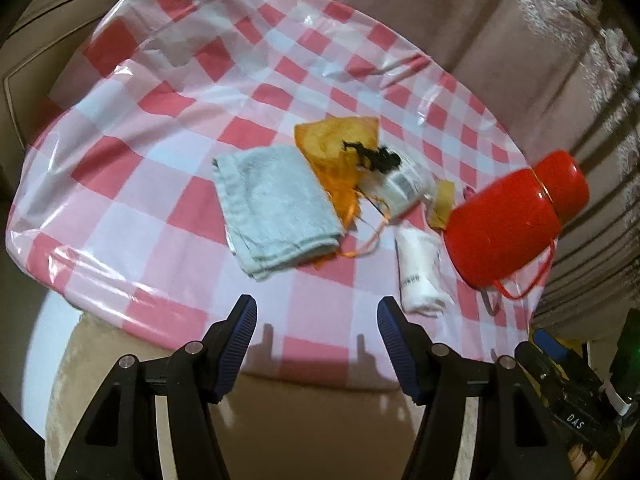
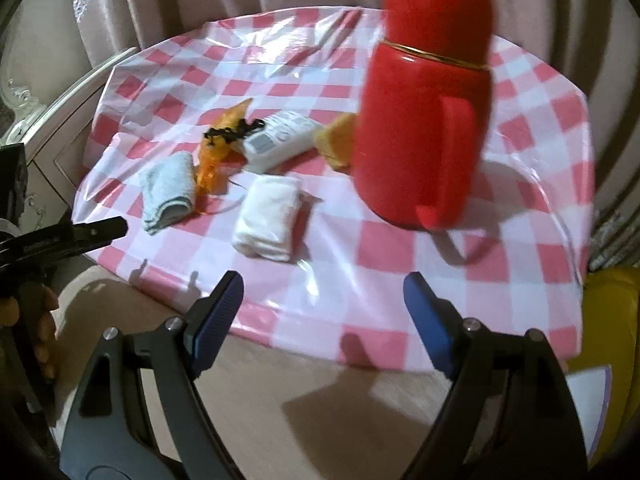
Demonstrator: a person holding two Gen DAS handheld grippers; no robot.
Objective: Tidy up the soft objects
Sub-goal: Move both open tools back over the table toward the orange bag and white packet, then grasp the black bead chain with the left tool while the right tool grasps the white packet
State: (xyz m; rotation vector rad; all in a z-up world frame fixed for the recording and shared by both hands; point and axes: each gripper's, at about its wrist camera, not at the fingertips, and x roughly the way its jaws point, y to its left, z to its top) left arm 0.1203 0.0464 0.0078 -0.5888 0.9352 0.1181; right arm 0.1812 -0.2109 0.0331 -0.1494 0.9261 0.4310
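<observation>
You are holding both tongs empty over the near edge of the checked table: the left gripper (image 1: 318, 322) with its jaws standing apart and nothing between them, the right gripper (image 2: 324, 300) spread wider, likewise bare. Neither is touching anything yet.

Just beyond your left tongs the folded pale blue cloth (image 1: 276, 196) is lying flat on the red-and-white tablecloth (image 1: 140, 92), its far edge overlapping an orange mesh pouch (image 1: 336, 148) with a black tangle (image 1: 374, 156) resting on top. Just ahead of your right tongs the rolled white cloth (image 2: 268, 220) is sitting apart from the blue one. Behind it a white plastic-wrapped pack (image 2: 280, 138) and a yellow sponge-like piece (image 2: 338, 144) are crowding against the red flask (image 2: 424, 100), which is standing upright at the right.

You appear to be opening the job, approaching for a first pick. The next move is likely calling for one gripper to drop over a cloth. Judging by the folds, you will be wanting to pinch through all layers, and keeping clear of the pouch's loose orange ribbons (image 1: 360, 232).
</observation>
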